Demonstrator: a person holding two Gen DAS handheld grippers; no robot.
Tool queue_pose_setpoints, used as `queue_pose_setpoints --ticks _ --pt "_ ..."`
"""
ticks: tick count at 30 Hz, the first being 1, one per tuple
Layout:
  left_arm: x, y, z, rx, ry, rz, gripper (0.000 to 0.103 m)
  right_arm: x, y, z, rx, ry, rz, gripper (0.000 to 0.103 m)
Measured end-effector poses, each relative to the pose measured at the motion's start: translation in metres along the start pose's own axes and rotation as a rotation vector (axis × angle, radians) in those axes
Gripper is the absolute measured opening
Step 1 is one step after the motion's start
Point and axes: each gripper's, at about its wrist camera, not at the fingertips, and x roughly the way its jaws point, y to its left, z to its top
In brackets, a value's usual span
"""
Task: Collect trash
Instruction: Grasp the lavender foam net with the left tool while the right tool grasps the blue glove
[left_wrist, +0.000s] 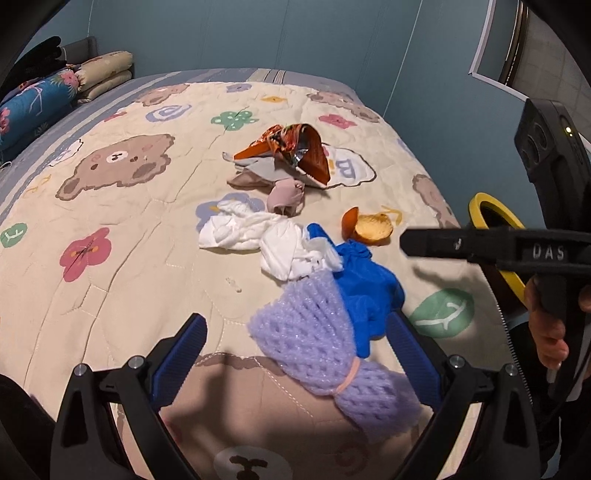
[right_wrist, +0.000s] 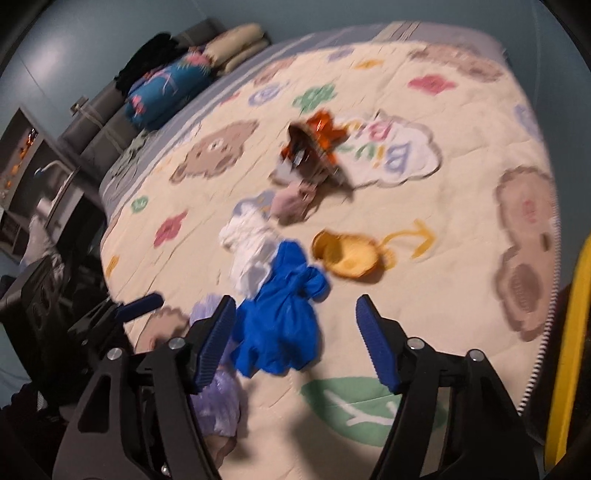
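1. Left wrist view: the left gripper hangs low over the bed's cream quilt printed with bears and flowers, its blue-padded jaws spread wide and holding nothing. The lilac foam mesh fruit sleeve tied with a pale band lies between them at lower centre, untouched as far as I can see. I judge this the approach step for the first pickup; next the jaws must sink round the sleeve and close near the band.
2. Same view, the rest of the trash runs up the middle of the frame: a crumpled blue plastic glove touching the sleeve, a wad of white tissue, a pinkish crumpled scrap, orange peel pieces and a torn orange foil snack wrapper. A yellow-rimmed black bin peeps in at the right edge.
3. Writing there: raised letters "DAS" on the right gripper, which enters from the right in a person's hand.
4. Right wrist view, blurred: the right gripper is also spread, about halfway, with nothing pinched. The blue glove sits just ahead between the fingers, likely its target; it needs to drop and centre on it.
5. Writing here: coloured letters on the quilt's white cloud patch, upside down and smeared, perhaps "Biu"; I cannot be sure.
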Motion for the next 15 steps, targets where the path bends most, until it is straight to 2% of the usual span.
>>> queue_pose_setpoints --ticks 4,8,13,15 --pt "0.011 0.003 -0.001 -0.003 0.021 0.002 0.088 0.016 0.004 -0.002 -0.011 0.060 0.017 0.057" --pt "0.024 0.009 -0.002 -0.022 0.061 -0.006 0.073 0.030 0.005 -0.002 -0.017 0.102 -0.003 0.052" --pt "0.033 0.011 -0.005 -0.037 0.101 -0.057 0.054 0.045 0.009 -0.006 -0.024 0.154 0.012 0.046" --pt "0.032 0.009 -0.006 -0.028 0.100 -0.067 0.043 0.048 0.010 -0.006 -0.025 0.166 0.014 0.039"
